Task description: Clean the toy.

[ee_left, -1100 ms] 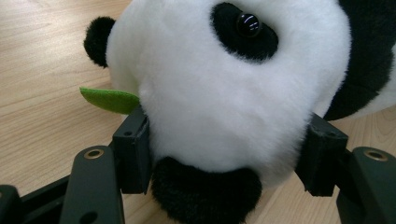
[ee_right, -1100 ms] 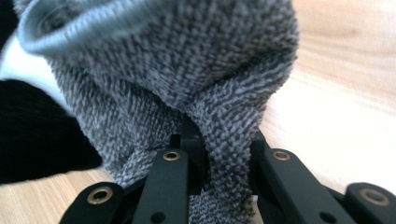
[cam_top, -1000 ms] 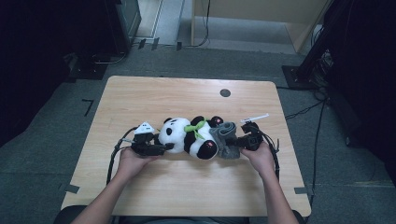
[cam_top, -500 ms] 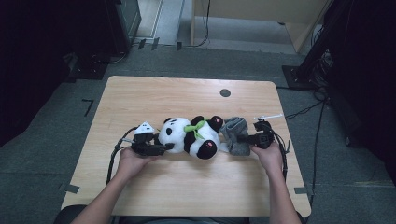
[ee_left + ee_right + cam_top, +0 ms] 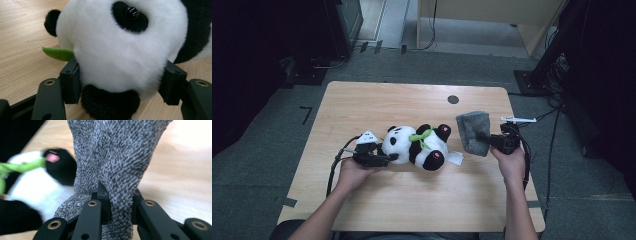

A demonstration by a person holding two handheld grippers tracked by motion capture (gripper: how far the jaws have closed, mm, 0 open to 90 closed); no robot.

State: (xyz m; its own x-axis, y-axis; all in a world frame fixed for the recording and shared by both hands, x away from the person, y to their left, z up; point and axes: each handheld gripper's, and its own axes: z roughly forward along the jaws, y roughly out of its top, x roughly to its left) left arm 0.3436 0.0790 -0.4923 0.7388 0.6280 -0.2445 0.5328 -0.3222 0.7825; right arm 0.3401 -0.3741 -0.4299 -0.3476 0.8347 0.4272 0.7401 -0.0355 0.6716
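1. The left gripper (image 5: 388, 159) clamps the head of the toy panda (image 5: 417, 146), which lies on its back near the middle of the desk (image 5: 362, 100). The plush is soft, so the head could squeeze out from between the jaws if the hand pulls or twists.
2. The right gripper (image 5: 488, 136) pinches a grey cloth (image 5: 473, 132) by a narrow fold and holds it up just beside the panda's feet. With so little fabric between the jaws, the cloth could slip free and drop.
3. The hanging cloth hides part of the panda from the right gripper's side, so it could snag on a foot or the green leaf (image 5: 58, 53).
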